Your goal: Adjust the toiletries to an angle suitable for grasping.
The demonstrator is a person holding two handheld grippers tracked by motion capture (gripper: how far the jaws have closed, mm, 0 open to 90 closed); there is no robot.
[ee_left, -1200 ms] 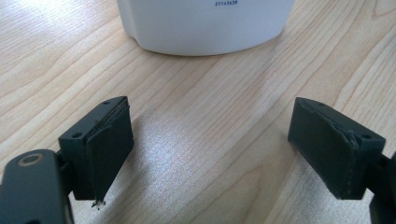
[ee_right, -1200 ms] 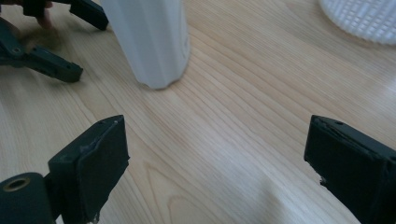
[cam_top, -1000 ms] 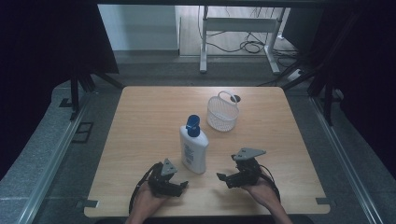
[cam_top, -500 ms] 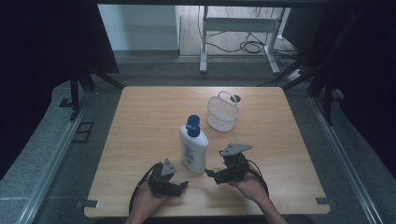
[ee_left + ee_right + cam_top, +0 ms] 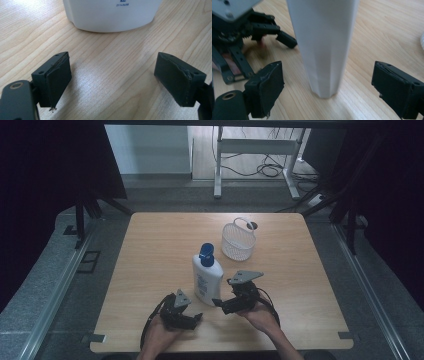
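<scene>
Lining up on the lotion bottle

My right gripper [image 5: 219,303], jaws apart and just closing, straddles the upright bottle [image 5: 206,279] toward the table's [image 5: 150,245] near edge for a side grip; my left gripper [image 5: 196,318] waits open beside it.

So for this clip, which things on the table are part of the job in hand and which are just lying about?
In the job:
- white bottle with a blue cap, standing upright
- right gripper, fingers open either side of the bottle's base and just closing in, not touching it yet
- left gripper, open, near the bottle

Lying about:
- white wire basket, farther back on the table
</scene>
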